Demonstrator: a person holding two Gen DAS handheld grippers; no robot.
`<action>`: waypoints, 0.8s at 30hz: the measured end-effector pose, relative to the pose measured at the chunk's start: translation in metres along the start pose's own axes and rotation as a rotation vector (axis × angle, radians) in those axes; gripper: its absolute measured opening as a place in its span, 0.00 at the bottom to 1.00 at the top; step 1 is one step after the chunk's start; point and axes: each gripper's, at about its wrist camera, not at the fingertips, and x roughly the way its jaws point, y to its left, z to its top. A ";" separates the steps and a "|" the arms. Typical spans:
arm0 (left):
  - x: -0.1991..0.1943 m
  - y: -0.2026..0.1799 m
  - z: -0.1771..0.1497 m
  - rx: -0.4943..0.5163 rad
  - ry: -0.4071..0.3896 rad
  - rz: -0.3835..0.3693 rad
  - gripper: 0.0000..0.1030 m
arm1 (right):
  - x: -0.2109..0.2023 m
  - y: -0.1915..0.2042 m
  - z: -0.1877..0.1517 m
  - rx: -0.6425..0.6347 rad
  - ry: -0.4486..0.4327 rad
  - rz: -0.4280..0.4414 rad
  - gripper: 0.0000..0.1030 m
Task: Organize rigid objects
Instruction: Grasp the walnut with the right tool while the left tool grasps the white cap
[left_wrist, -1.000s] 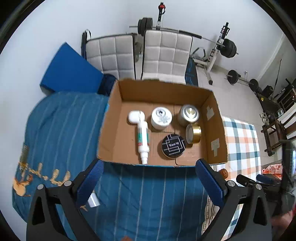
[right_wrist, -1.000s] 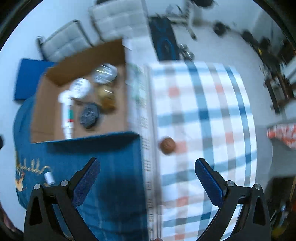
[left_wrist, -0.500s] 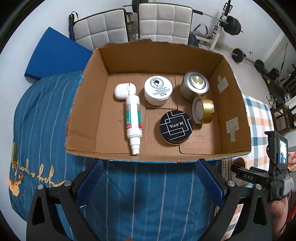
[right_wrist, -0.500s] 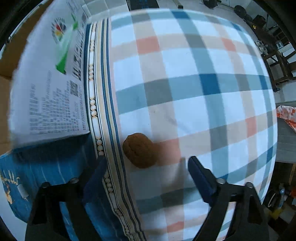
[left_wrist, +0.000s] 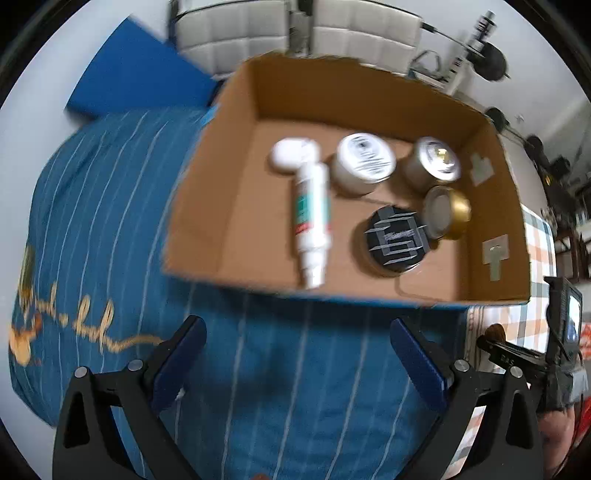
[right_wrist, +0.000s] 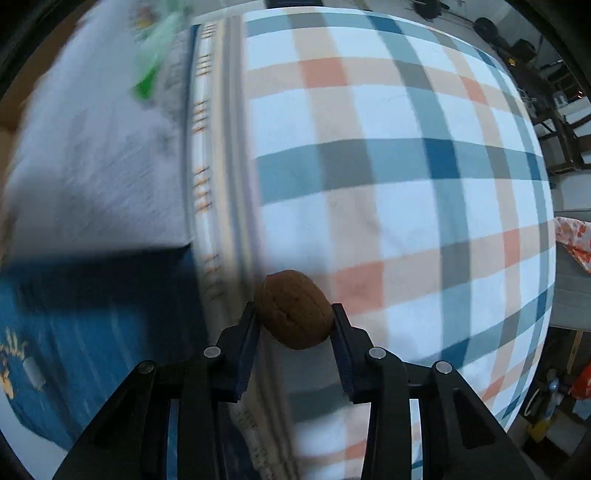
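Note:
A brown walnut (right_wrist: 291, 314) lies on the checked cloth (right_wrist: 406, 184). My right gripper (right_wrist: 294, 318) points straight down over it and its jaws are closing, with both pads touching the nut's sides. My left gripper (left_wrist: 295, 354) stands open with nothing between its fingers, above the blue striped cover (left_wrist: 110, 221) just in front of the cardboard box (left_wrist: 369, 99). Inside the box lie a white tube (left_wrist: 312, 210), a white jar (left_wrist: 364, 157), a silver tin (left_wrist: 436, 162), a gold tin (left_wrist: 448, 212) and a black tin (left_wrist: 395, 240). At the far right of the left wrist view I see the right gripper's body (left_wrist: 517, 354).
The box's printed white outer wall (right_wrist: 92, 166) rises left of the walnut. A small white object (right_wrist: 33, 371) lies on the blue cover. Padded chairs (left_wrist: 240, 33), a blue mat (left_wrist: 140, 81) and gym weights (left_wrist: 487, 55) stand on the floor behind the box.
My right gripper has sunk onto the walnut and its jaws have come in from wide apart to the nut's sides. My left gripper has dropped closer to the box.

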 end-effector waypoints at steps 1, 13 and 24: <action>-0.001 0.010 -0.005 -0.020 0.002 0.002 0.99 | -0.003 0.006 -0.005 -0.009 -0.001 0.010 0.39; 0.065 0.156 -0.073 -0.347 0.208 0.084 0.94 | -0.009 0.084 -0.042 -0.113 0.010 0.062 0.39; 0.110 0.162 -0.078 -0.315 0.255 0.077 0.58 | -0.006 0.115 -0.051 -0.132 0.009 0.038 0.39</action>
